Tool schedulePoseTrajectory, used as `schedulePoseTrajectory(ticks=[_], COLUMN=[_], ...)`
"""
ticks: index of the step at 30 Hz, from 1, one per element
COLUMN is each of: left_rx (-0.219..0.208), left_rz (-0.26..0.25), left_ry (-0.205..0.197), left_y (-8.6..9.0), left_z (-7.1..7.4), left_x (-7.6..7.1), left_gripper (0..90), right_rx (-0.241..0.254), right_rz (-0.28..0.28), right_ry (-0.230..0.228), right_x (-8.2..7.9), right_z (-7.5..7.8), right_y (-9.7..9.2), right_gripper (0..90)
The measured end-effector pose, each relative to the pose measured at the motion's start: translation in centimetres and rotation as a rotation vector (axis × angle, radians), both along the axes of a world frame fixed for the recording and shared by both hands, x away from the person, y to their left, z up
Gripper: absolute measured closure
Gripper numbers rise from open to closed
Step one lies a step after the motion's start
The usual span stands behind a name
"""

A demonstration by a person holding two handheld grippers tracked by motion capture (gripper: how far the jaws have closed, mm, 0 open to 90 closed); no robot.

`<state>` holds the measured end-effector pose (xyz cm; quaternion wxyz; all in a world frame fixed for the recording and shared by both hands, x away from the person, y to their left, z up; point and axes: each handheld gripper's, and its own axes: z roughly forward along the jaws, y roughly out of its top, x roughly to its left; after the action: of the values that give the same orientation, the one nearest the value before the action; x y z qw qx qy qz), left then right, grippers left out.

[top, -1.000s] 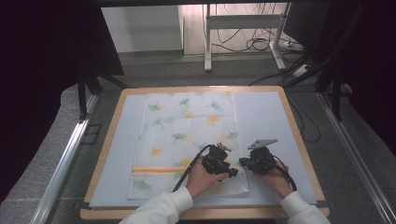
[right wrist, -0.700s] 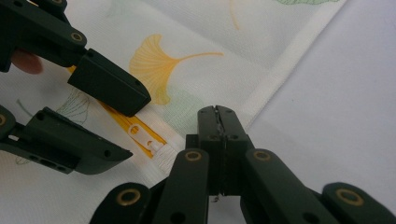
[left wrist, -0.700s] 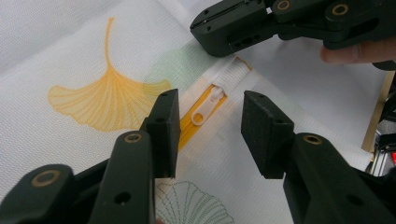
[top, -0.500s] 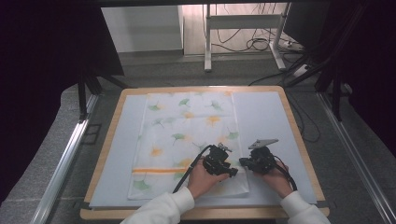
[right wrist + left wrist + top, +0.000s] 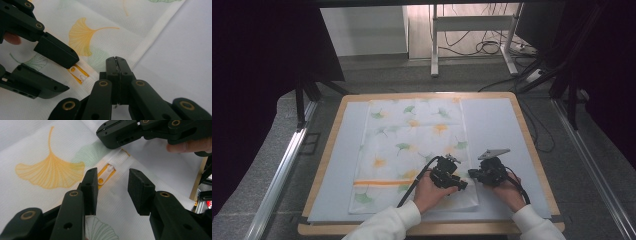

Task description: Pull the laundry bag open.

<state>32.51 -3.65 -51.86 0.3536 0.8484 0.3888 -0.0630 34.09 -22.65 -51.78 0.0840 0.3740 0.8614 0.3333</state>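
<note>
A white mesh bag (image 5: 412, 145) printed with ginkgo leaves lies flat on the table, an orange zipper band (image 5: 377, 182) running near its front end. My left gripper (image 5: 460, 184) hovers over the zipper's right end, open. Its jaws have just been closing, and the white zipper pull (image 5: 103, 178) sits between them beside the left pad (image 5: 91, 190), which does not press on it. My right gripper (image 5: 116, 60) is shut, its tips pinching the bag's white hem (image 5: 147, 42) just past the zipper's end. It faces the left gripper (image 5: 71, 75) closely.
The bag rests on a pale mat (image 5: 497, 125) set in a wood-rimmed tabletop (image 5: 532, 150). Beyond the table stand a desk frame and loose cables (image 5: 482, 47) on the floor. Metal rails (image 5: 282, 170) run along both sides.
</note>
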Motion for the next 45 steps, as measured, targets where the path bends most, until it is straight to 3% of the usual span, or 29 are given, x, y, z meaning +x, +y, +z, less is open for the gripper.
schedulePoseTrajectory(ticks=[9,12,20,27,34,45], left_rx=[-0.014,-0.02,-0.039,-0.046,-0.023,-0.034], left_rz=[0.011,0.002,0.001,0.006,0.002,-0.001], left_ry=[0.01,0.01,0.016,0.023,-0.014,-0.021], left_y=[0.02,0.12,-0.07,0.09,-0.13,0.35], left_z=[-0.06,-0.14,-0.32,-0.6,-0.66,-0.51], left_x=[0.3,0.3,0.44,0.85,0.69,0.73], left_gripper=[61.7,67.5,71.3,84.3,88.5,90.0], right_rx=[0.0,0.001,0.003,0.003,0.004,0.005], right_rz=[-0.001,-0.002,-0.002,-0.002,-0.002,-0.005], right_ry=[-0.001,0.0,-0.001,-0.001,-0.003,0.0], right_x=[-0.01,-0.01,-0.01,0.0,-0.02,-0.03], right_z=[-0.02,-0.02,-0.03,-0.04,-0.05,-0.01], right_y=[0.0,0.0,-0.02,-0.02,0.0,-0.09], right_gripper=[89.3,89.3,89.3,89.3,89.3,89.3])
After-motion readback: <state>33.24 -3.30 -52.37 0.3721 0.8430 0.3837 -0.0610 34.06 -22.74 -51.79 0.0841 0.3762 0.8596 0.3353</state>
